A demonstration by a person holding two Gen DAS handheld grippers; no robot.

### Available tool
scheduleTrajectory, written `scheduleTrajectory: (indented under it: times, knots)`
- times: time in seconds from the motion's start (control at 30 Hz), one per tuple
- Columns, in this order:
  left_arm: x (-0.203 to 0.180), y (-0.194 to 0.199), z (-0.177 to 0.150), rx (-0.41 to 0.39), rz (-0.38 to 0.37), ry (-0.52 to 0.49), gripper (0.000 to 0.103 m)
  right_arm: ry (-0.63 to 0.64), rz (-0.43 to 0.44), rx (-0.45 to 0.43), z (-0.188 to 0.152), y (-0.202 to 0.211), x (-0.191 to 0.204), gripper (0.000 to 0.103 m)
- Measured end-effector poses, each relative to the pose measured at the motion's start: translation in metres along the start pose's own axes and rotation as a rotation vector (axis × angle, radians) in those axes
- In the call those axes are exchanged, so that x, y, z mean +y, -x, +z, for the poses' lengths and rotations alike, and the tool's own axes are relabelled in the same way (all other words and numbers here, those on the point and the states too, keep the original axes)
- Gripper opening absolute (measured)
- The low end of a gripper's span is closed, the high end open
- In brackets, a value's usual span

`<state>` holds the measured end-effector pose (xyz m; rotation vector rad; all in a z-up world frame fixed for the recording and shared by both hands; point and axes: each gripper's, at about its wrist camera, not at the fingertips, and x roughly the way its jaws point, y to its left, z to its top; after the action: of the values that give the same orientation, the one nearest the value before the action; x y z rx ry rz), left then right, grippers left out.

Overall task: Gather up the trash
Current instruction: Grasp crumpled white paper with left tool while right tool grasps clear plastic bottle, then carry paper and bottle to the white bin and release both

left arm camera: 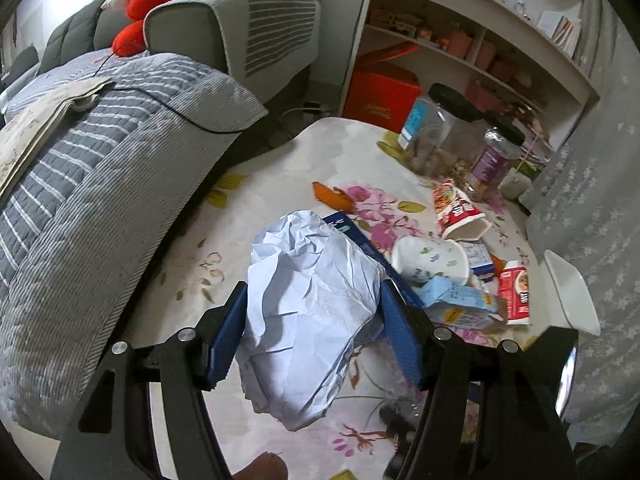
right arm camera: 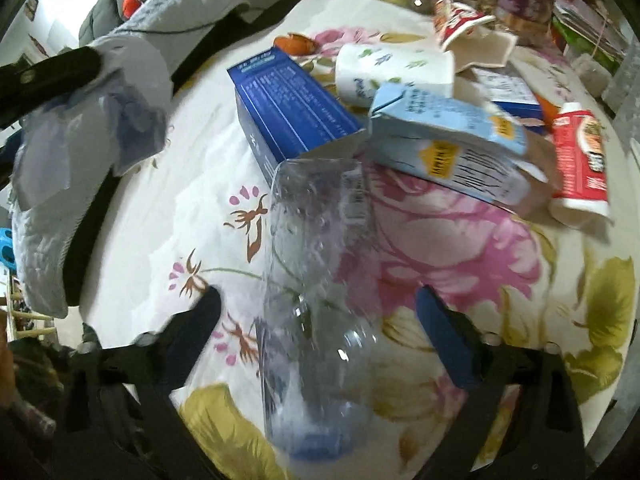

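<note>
My left gripper (left arm camera: pixel 312 316) is shut on a crumpled ball of white paper (left arm camera: pixel 308 312) and holds it above the floral table (left arm camera: pixel 280 184). The same paper ball (right arm camera: pixel 100 120) shows at the left of the right wrist view. My right gripper (right arm camera: pixel 320 320) is open around a clear plastic bottle (right arm camera: pixel 316 280) that lies on the table (right arm camera: pixel 460 264) between the fingers, its blue cap towards me. Beyond lie a dark blue box (right arm camera: pixel 288 112), a light blue carton (right arm camera: pixel 448 148), a white paper cup (right arm camera: pixel 392 72) and red noodle cups (right arm camera: pixel 580 156).
Two clear jars with black lids (left arm camera: pixel 440 128) stand at the table's far edge. A grey striped sofa (left arm camera: pixel 100 152) runs along the left. A white shelf unit (left arm camera: pixel 480 40) stands behind. A white scoop-like container (left arm camera: pixel 568 292) is at the right.
</note>
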<state>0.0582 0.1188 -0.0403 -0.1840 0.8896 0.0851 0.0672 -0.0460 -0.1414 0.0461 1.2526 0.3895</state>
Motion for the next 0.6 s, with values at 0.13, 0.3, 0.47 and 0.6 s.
scheduleTrajectory:
  times: [0.13, 0.3, 0.47, 0.6]
  knots:
    - [0.007, 0.000, 0.002, 0.003, 0.005, 0.020, 0.064, -0.010, 0.015, -0.003, -0.001, 0.003, -0.004, 0.060]
    - [0.006, 0.009, 0.009, -0.017, -0.015, 0.057, 0.064, -0.034, 0.022, -0.098, 0.006, 0.033, -0.016, 0.059]
    - [-0.011, 0.018, 0.018, -0.052, -0.042, 0.059, 0.064, -0.090, 0.002, -0.224, 0.013, 0.083, -0.041, 0.059]
    - [-0.033, 0.018, 0.026, -0.066, -0.071, 0.059, 0.064, -0.150, -0.056, -0.357, 0.025, 0.132, -0.081, 0.059]
